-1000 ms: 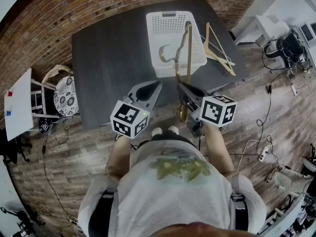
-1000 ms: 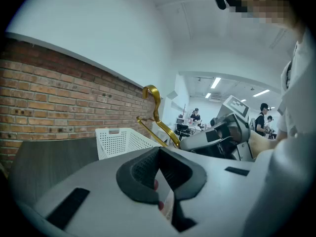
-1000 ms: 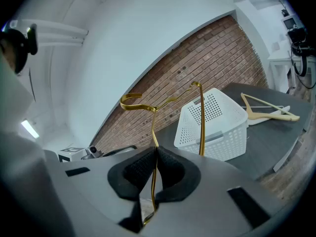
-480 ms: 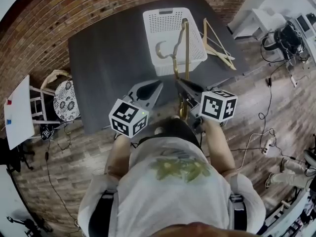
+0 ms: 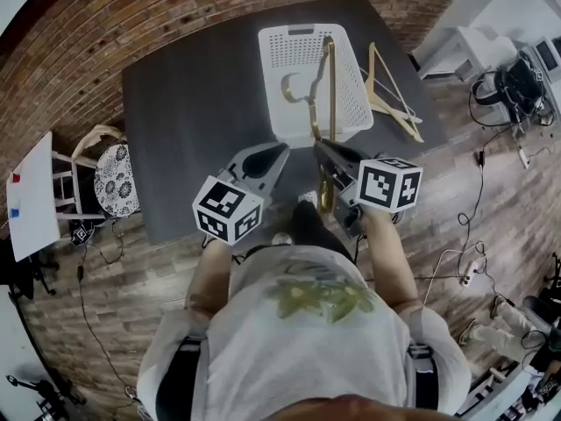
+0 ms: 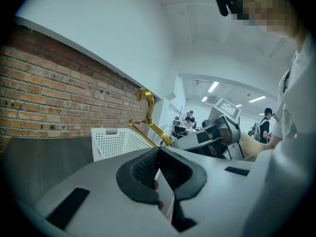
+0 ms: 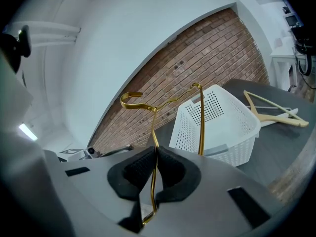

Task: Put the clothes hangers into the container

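Altogether two hangers [image 5: 394, 119], one basket [image 5: 289, 51], right hand-held gripper [image 7: 155, 157] clamps gold hanger [image 5: 331, 86], left [image 6: 159, 157] closed

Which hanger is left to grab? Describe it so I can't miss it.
On the dark table, look just right of the white perforated basket. The pale wooden hanger lies flat there, unlike the thin gold metal hanger, which the right gripper holds up.

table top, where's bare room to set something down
The whole left half of the table is bare, from its left edge to the white basket. The right side is crowded: the wooden hanger lies between the basket and the right edge, and the right gripper holds the gold hanger over the basket.
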